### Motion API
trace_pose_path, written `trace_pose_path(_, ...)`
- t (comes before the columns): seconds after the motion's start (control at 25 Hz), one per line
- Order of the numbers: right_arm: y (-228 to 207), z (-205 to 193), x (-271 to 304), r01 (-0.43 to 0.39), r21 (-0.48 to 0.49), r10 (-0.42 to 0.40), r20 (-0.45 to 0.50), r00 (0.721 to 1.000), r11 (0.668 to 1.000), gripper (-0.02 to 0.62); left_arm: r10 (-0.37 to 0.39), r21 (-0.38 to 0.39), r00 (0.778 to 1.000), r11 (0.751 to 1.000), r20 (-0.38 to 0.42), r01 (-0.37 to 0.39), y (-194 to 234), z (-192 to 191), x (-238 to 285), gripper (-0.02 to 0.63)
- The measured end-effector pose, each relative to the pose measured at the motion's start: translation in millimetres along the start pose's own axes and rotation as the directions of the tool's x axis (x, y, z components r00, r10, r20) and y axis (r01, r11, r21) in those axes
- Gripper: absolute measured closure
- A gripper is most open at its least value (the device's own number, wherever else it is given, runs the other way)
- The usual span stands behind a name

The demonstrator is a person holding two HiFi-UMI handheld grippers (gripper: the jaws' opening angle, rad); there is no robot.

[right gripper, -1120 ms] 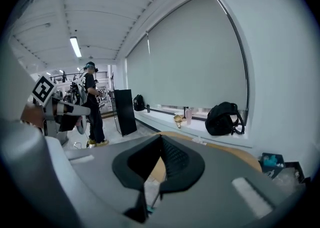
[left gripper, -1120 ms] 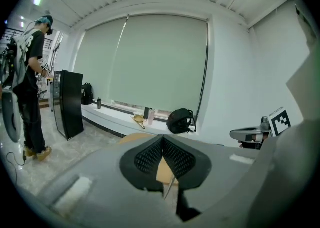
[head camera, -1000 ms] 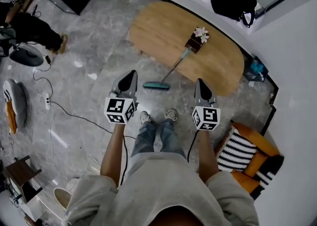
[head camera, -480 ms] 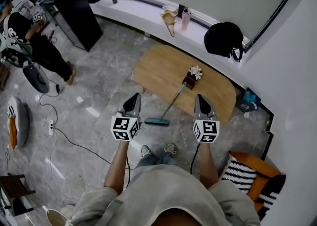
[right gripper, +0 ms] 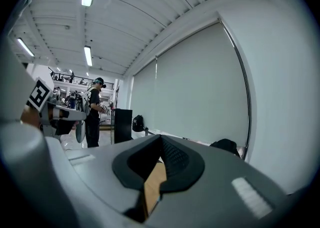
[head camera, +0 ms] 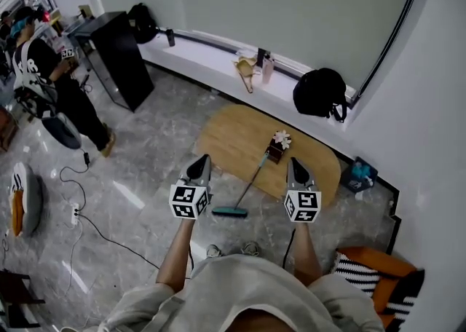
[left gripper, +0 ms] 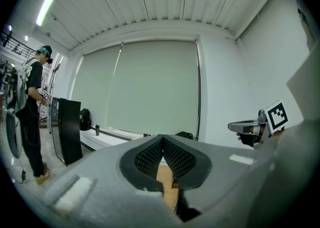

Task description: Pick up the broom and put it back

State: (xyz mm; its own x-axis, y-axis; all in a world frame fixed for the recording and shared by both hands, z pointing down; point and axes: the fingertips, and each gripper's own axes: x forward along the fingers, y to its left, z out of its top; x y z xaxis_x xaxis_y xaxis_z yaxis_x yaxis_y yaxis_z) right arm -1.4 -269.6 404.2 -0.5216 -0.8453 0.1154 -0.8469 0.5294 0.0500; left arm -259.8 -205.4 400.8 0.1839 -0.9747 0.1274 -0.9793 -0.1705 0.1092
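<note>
The broom (head camera: 246, 186) has a teal head on the floor and a thin handle that slants up against the front edge of the oval wooden table (head camera: 229, 134). It ends beside a small box of flowers (head camera: 277, 146). My left gripper (head camera: 201, 160) hangs left of the broom and my right gripper (head camera: 294, 164) right of it, both well above the floor and apart from it. Each is shut with nothing between its pads, as the left gripper view (left gripper: 162, 137) and the right gripper view (right gripper: 160, 137) show. Both point roughly level toward the window blind.
A black backpack (head camera: 318, 93) and small items sit on the white ledge behind the table. A black cabinet (head camera: 120, 50) stands at the far left with a person (head camera: 51, 68) near it. A cable and power strip (head camera: 74, 214) lie on the floor at left; a striped orange chair (head camera: 371, 272) stands at right.
Both grippers have risen side by side and the head view has tipped up toward the wall. The broom has not moved.
</note>
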Motion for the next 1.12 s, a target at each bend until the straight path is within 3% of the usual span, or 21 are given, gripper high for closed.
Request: trace_pose_path(1.12, -1.7, 1.4, -4.5, 0.004, 0.003, -0.004, 0.006, 1.0, 1.0, 0.595, -0.007, 0.02, 1.0, 1.0, 0.03, 0.006, -6.8, 15.9, 0.0, 0.603)
